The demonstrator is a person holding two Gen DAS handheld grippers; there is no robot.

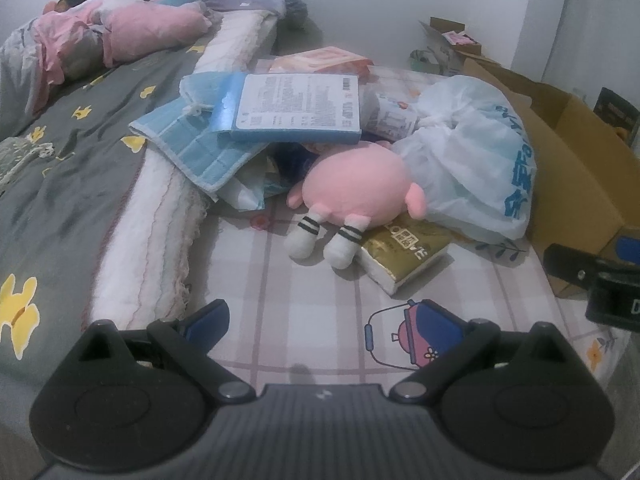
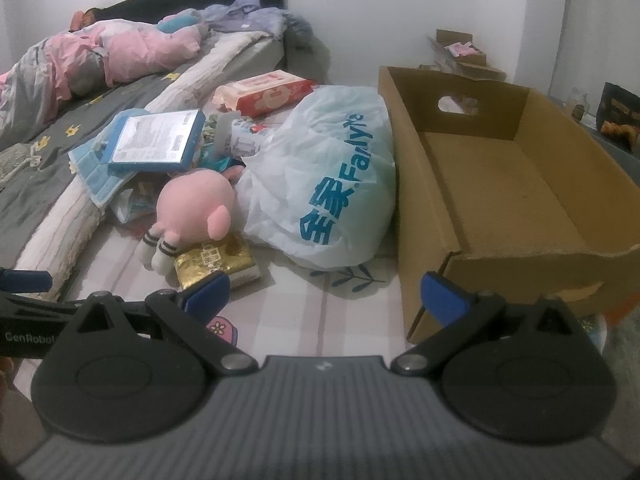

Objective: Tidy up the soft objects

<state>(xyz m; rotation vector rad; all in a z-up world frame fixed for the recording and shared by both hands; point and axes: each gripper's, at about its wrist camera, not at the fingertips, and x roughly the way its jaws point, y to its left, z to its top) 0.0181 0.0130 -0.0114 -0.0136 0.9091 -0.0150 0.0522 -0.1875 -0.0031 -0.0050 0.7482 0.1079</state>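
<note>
Pink plush toy (image 2: pixel 192 204): centre-left of frame, lying on the checked bed sheet (image 2: pixel 320 320), touching the gold tissue pack (image 2: pixel 218 262) and white plastic bag (image 2: pixel 320 184). Cardboard box (image 2: pixel 500 184): right, empty. Left gripper (image 1: pixel 320 320) and right gripper (image 2: pixel 324 296): both released, holding nothing. Risk: a grasp may snag the bag and drag it along.
</note>
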